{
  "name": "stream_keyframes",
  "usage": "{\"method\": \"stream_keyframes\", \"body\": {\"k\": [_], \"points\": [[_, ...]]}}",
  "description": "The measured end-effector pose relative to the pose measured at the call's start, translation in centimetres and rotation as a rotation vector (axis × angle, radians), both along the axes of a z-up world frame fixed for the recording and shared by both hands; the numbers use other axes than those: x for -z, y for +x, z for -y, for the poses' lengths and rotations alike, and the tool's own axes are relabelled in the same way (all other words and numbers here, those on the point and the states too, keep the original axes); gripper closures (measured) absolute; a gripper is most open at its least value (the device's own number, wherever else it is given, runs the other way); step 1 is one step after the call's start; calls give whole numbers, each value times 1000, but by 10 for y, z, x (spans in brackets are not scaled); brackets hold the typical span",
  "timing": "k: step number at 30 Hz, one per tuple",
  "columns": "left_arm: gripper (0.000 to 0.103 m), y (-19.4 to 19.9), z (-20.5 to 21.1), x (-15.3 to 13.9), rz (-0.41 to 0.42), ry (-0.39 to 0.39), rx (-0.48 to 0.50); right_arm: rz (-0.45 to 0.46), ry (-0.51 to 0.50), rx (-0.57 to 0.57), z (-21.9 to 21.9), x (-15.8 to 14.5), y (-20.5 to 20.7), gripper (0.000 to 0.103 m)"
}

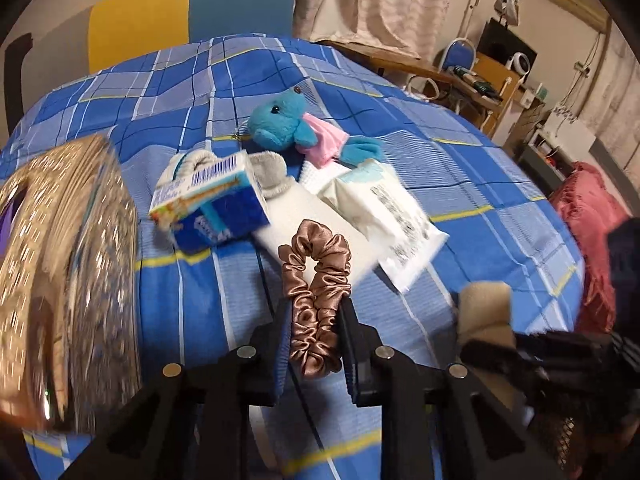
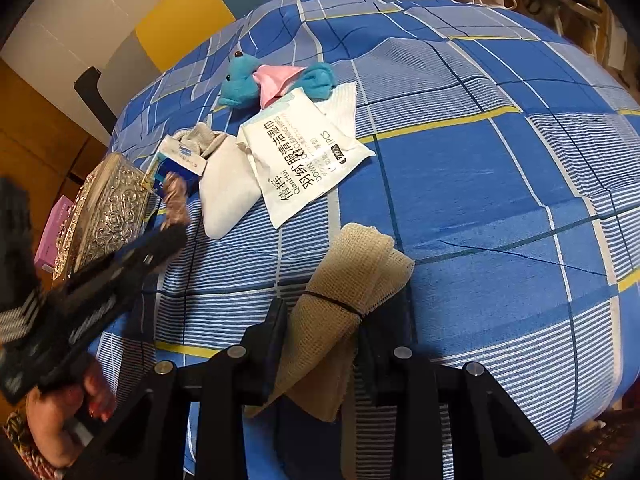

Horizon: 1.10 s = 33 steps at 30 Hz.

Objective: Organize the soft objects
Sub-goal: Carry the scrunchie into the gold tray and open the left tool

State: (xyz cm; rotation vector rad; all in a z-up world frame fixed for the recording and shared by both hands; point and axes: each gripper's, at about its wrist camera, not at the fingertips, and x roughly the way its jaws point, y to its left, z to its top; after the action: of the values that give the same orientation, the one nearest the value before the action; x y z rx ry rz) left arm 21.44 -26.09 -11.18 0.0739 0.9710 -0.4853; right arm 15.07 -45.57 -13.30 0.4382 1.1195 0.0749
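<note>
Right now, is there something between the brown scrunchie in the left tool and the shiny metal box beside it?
Nothing visible. The left tool is shut on the scrunchie, and the metal box stands close on its left, with only bedsheet between them.

A blue plaid sheet (image 1: 472,184) is covering the bed, with a yellow-and-blue headboard (image 1: 192,12) and pale curtains (image 1: 384,0) standing behind.

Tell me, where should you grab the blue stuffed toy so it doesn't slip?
Probably grip the blue stuffed toy across its round head, coming from above. It lies flat on the checked cloth; the head is clear, while its body is tucked under the wipes packet.
</note>
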Motion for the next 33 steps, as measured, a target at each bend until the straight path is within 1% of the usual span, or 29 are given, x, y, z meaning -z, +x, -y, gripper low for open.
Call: {"method": "stream_keyframes", "body": {"k": [4, 8, 12, 17, 22, 26, 33], "points": [[81, -23, -12, -6, -10, -40, 25, 5, -5, -3, 0, 0, 0, 69], [81, -49, -25, -16, 13, -58, 64, 11, -17, -7, -1, 0, -1, 69], [81, -69, -41, -29, 50, -57, 91, 18, -44, -15, -4, -1, -2, 69], [81, -87, -74, -49, 86, -86, 74, 33, -66, -17, -7, -1, -3, 69], [81, -93, -122, -69, 104, -125, -1, 61, -63, -14, -9, -5, -7, 69], [81, -91, -164, -78, 118, -126, -79, 95, -61, -22, -13, -11, -11, 69], [81, -69, -250, -81, 113, -123, -273, 142, -60, -32, -19, -20, -15, 69]]}}
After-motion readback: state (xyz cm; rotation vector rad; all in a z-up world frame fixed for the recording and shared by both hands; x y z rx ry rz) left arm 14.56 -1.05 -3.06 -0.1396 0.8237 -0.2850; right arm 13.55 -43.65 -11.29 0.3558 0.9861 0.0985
